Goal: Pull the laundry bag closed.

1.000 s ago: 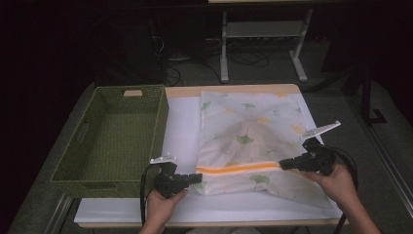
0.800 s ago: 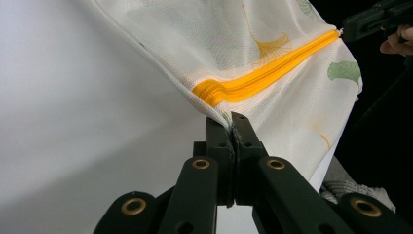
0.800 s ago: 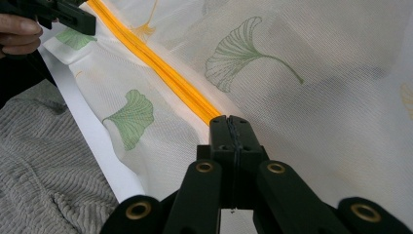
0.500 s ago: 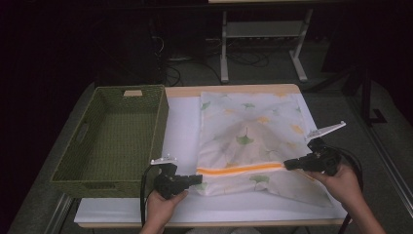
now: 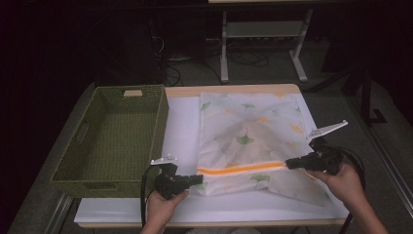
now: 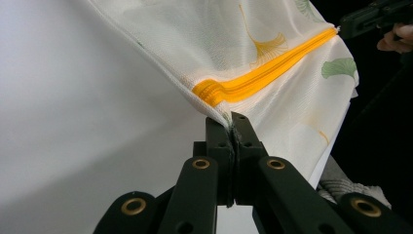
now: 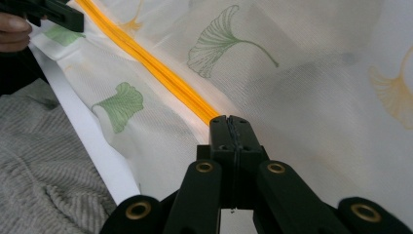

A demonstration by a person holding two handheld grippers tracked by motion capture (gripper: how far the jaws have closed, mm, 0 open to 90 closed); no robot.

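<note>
Pillowcase (image 5: 248, 141) pinched at orange zipper (image 5: 241, 168) ends: L claw (image 5: 198, 179) & R claw (image 5: 289, 164) both clenched on it.

— What's being handled?

— A white cloth bag (image 5: 248, 141) printed with green and yellow ginkgo leaves, with an orange zipper (image 5: 241, 168) across it near its 6 o'clock edge.

— How does it lie?

— Flat on the white sheet, right of table centre. The zipper runs from 9 to 3 o'clock, pulled taut and lifted a little, pinched at both ends.
</note>
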